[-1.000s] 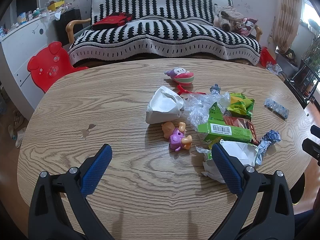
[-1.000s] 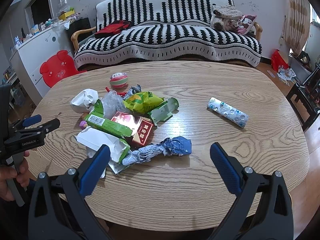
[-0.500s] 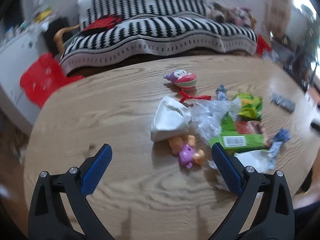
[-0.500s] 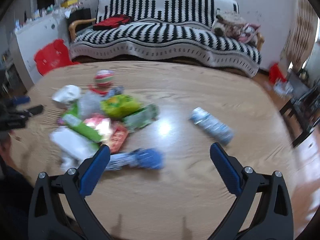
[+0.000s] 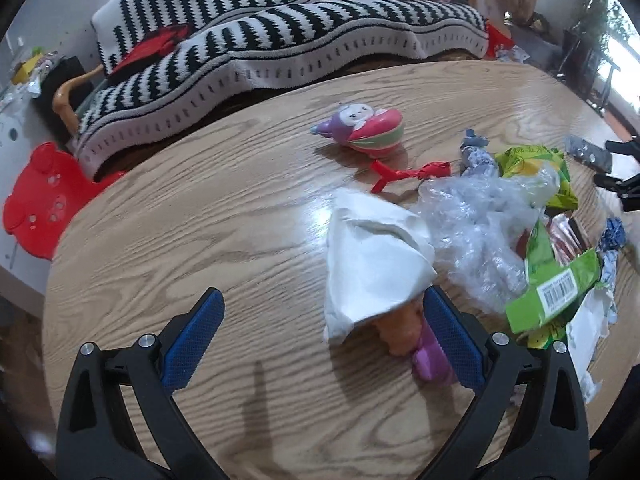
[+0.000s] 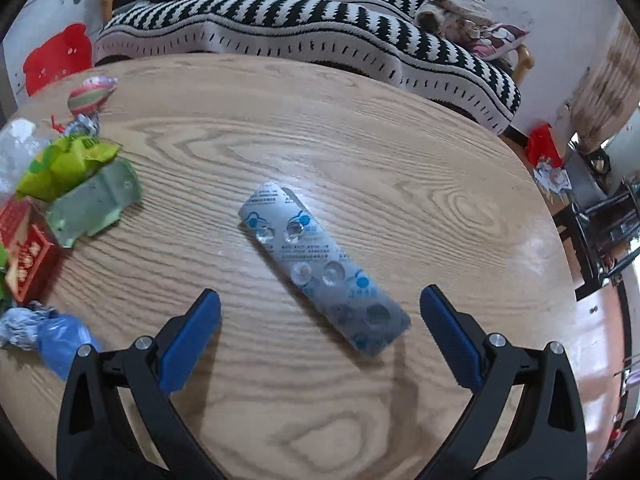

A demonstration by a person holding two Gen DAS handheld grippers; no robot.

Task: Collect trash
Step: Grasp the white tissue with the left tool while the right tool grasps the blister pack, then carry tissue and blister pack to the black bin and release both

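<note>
My left gripper (image 5: 320, 320) is open, low over the wooden table (image 5: 180, 220), with a crumpled white tissue (image 5: 372, 264) just ahead between its fingers. An orange and purple doll toy (image 5: 416, 340) lies by the right finger. Clear plastic wrap (image 5: 476, 228), a green carton (image 5: 556, 292) and a green snack bag (image 5: 536, 168) lie to the right. My right gripper (image 6: 320, 320) is open over a silver pill blister strip (image 6: 320, 264), whose near end lies between its fingers. The right gripper also shows at the left wrist view's right edge (image 5: 620, 184).
A pink and purple toy (image 5: 364, 128) and a red balloon scrap (image 5: 412, 172) lie farther back. A red box (image 6: 24, 256), green wrappers (image 6: 76, 176) and a blue wrapper (image 6: 44, 332) lie left of the right gripper. A striped sofa (image 5: 280, 28) and a red chair (image 5: 36, 200) stand beyond the table.
Both grippers have moved forward and down. The left one has closed in on the white tissue, the right one on the blister strip. Both stay open.
</note>
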